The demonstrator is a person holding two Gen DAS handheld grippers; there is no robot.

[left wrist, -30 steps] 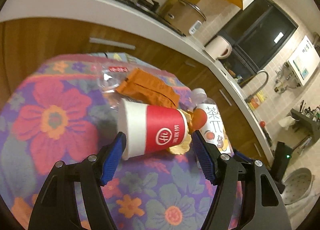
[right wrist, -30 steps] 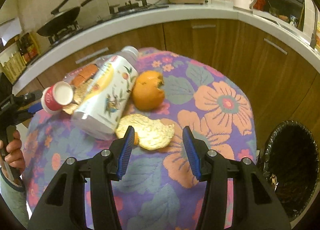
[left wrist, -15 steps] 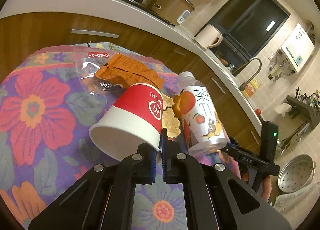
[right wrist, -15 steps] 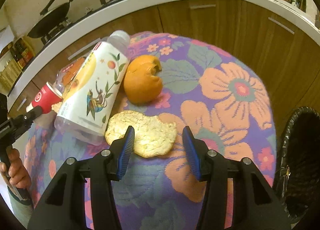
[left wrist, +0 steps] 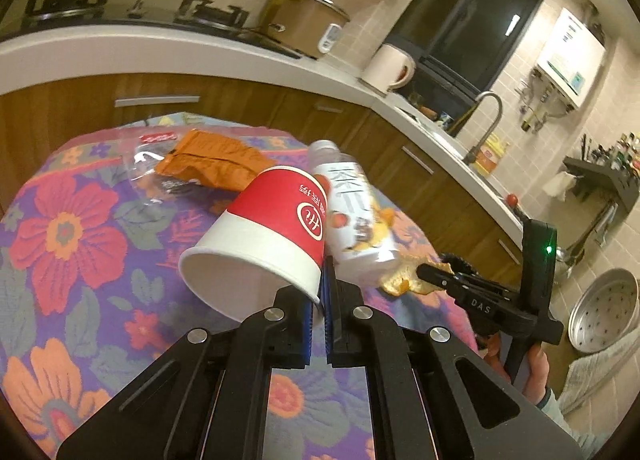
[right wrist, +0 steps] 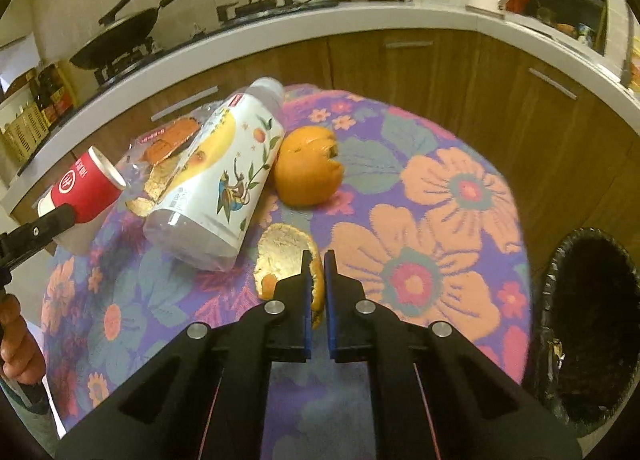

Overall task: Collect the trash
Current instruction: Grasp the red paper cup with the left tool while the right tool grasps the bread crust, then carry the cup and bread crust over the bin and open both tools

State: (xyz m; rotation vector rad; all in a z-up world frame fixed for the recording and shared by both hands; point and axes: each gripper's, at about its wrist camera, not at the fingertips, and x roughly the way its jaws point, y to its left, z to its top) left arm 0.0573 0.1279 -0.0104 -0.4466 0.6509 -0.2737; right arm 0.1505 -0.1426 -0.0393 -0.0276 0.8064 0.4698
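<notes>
One paper cup (left wrist: pixel 272 236), red and white, tilts at centre frame, its thin rim pinched in the left gripper (left wrist: pixel 318 296). One plastic bottle (right wrist: pixel 218 184) lies beside two orange peels: a domed one (right wrist: pixel 310 168), and a flat pithy one (right wrist: pixel 286 260) clamped by the right gripper (right wrist: pixel 317 280) above the floral surface (right wrist: pixel 440 220). One black bin (right wrist: pixel 596 324) sits lower right.

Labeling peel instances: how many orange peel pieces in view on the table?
3. One pinched in the right hand-held gripper; a domed one beside the bottle; a third between bottle and cup. More may be hidden.
</notes>
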